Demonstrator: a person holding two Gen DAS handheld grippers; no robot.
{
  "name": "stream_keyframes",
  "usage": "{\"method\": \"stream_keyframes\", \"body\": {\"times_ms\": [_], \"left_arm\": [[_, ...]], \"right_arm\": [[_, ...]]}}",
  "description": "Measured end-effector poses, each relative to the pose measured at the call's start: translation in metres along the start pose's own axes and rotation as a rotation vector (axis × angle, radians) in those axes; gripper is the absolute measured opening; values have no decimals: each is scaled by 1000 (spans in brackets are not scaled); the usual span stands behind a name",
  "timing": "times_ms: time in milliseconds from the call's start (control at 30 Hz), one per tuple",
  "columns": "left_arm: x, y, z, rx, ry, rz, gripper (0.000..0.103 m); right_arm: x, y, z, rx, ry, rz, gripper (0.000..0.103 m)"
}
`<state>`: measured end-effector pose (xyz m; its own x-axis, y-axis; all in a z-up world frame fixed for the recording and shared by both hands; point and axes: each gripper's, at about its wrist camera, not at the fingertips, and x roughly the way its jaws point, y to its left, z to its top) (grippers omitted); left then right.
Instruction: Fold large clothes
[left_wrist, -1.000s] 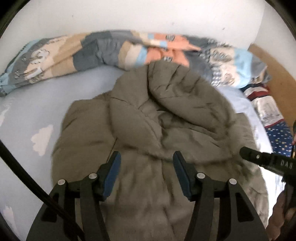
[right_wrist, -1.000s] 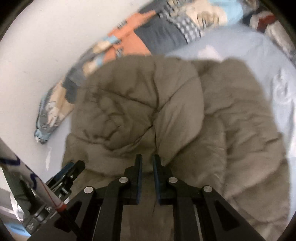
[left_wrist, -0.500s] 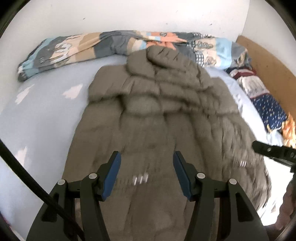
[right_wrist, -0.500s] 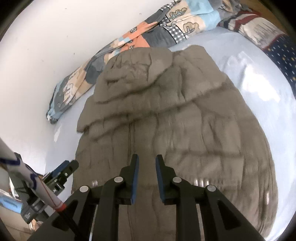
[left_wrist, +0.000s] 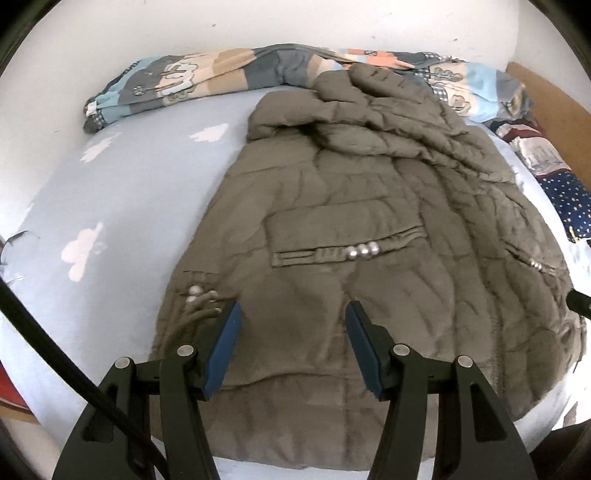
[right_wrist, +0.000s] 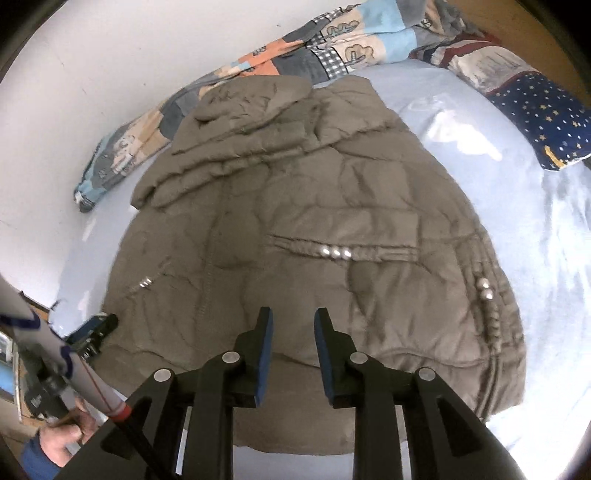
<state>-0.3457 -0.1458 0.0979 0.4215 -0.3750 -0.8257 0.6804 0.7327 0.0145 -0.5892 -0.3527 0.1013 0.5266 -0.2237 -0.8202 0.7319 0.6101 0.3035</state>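
A large olive-brown padded coat (left_wrist: 354, 229) lies flat on the light-blue bed sheet (left_wrist: 122, 192), hood at the far end, hem toward me. It also shows in the right wrist view (right_wrist: 317, 206). My left gripper (left_wrist: 293, 325) is open and empty, above the coat's hem on its left half. My right gripper (right_wrist: 293, 328) is open a little and empty, above the hem near the coat's middle. The left gripper's tip (right_wrist: 98, 326) shows at the coat's left edge in the right wrist view.
A rolled patterned quilt (left_wrist: 207, 79) lies along the white wall behind the coat. Pillows, one navy with stars (right_wrist: 543, 110), sit at the right by a wooden headboard (left_wrist: 546, 96). Light-blue sheet flanks the coat on both sides.
Both grippers have pulled back from the hood end to the hem, so the whole coat shows. The right gripper's jaws have opened from nearly closed to a small gap.
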Motion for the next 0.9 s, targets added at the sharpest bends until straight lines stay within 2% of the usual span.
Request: {"method": "stream_keyframes", "body": {"times_ms": [167,433,767,900], "left_arm": [[19,4,-7,24,47,9,58],[27,-8,-15,113,44,53,67],[31,-8,-14,99,67,65,71],[28,-4,-11,79,78,39,71]], "right_arm": [[10,-19,-8,15,35,-57,26],[31,-22,-20,-32,91,-102,30],[41,-23,-27,-60,86,-119,35],[41,-21,-28,-76,77,-109,39]]}}
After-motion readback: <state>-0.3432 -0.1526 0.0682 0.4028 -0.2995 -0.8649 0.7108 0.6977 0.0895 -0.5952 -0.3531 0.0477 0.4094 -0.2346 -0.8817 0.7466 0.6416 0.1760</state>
